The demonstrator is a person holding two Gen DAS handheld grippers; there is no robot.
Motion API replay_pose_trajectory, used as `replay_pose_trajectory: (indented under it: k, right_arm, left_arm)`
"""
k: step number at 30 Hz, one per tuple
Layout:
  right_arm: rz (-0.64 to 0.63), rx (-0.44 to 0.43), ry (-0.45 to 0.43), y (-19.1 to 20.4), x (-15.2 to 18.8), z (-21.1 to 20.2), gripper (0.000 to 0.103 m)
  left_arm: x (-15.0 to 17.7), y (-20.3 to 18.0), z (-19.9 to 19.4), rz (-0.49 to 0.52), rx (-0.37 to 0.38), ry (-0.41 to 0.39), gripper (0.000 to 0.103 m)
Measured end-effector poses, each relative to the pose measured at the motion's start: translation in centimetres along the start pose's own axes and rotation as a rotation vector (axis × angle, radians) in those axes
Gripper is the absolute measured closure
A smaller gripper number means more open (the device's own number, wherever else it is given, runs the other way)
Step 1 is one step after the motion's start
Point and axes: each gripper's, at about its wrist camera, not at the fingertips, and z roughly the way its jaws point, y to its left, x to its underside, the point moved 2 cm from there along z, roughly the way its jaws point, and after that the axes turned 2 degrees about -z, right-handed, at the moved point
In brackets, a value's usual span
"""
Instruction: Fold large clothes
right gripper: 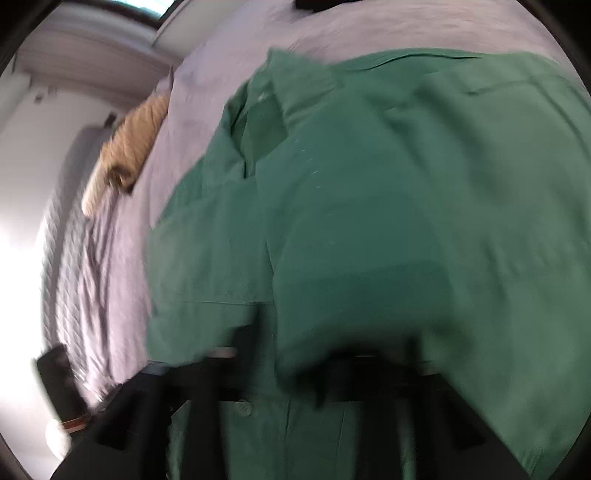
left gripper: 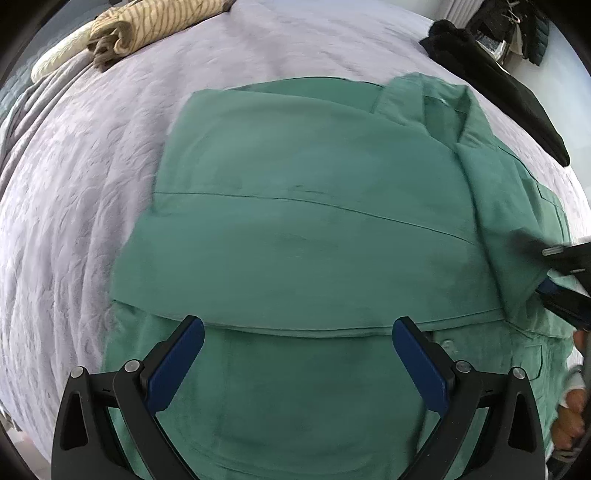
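Observation:
A large green shirt (left gripper: 295,221) lies on the bed, folded over on itself, its collar (left gripper: 443,107) at the far right. My left gripper (left gripper: 297,332) hovers over the near fold edge, blue pads wide apart and open, nothing between them. My right gripper (left gripper: 543,269) comes in from the right edge. Its jaws stand apart around the hanging edge of a green flap, and the pads are not pressing on it. The right wrist view is badly blurred: the green shirt (right gripper: 369,203) drapes over the right gripper (right gripper: 325,350) and hides most of its fingers.
The bed has a pale lilac quilt (left gripper: 92,184). A folded beige striped garment (left gripper: 147,26) lies at the far left, a black garment (left gripper: 498,81) at the far right. A person's hand (left gripper: 570,410) shows at the right edge. Dark clothes hang beyond the bed.

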Motion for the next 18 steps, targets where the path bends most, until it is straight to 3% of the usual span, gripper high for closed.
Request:
replay_pose_trajectory:
  k: [2,3,4,5,7,11,13,15,16,18]
  right_arm:
    - [0.084,0.02,-0.091,-1.0,-0.1,-1.9,0.034]
    - [0.112,0.024,-0.109,-1.2,-0.5,-2.2,0.042]
    - [0.131,0.025,-0.113,-1.4,-1.0,-2.1,0.057]
    - [0.137,0.033,-0.102,-1.2,-1.5,-1.7,0.094]
    - [0.069,0.023,-0.124,0.9,-2.1,-1.6,0.093]
    - [-0.249,0.089,-0.099,8.4,-1.2,-0.3,0.092]
    - [-0.388,0.159,-0.028,11.3,0.6,2.0,0.084]
    - [-0.494,0.207,0.058,12.8,2.9,4.4,0.057]
    - [-0.525,0.211,0.102,13.1,4.4,5.3,0.051]
    - [-0.51,0.189,0.13,12.5,6.1,5.2,0.05]
  left_arm:
    - [0.0,1.4,-0.3,-0.014,0.009,-0.003,0.001]
    - [0.1,1.9,-0.4,-0.017,0.01,-0.006,0.001]
    - [0.0,2.4,-0.6,-0.02,0.011,-0.01,0.001]
    - [-0.1,2.9,-0.7,-0.023,0.011,-0.013,0.001]
    - [-0.3,4.3,-1.2,-0.03,0.017,-0.025,0.001]
    - [-0.3,7.0,-2.1,-0.053,0.032,-0.043,0.001]
    - [-0.4,7.9,-2.1,-0.063,0.03,-0.042,0.001]
    - [-0.5,8.7,-2.3,-0.072,0.03,-0.048,0.001]
    - [-0.6,9.0,-2.3,-0.077,0.037,-0.044,0.001]
    - [-0.8,9.1,-2.2,-0.083,0.071,-0.033,0.001]
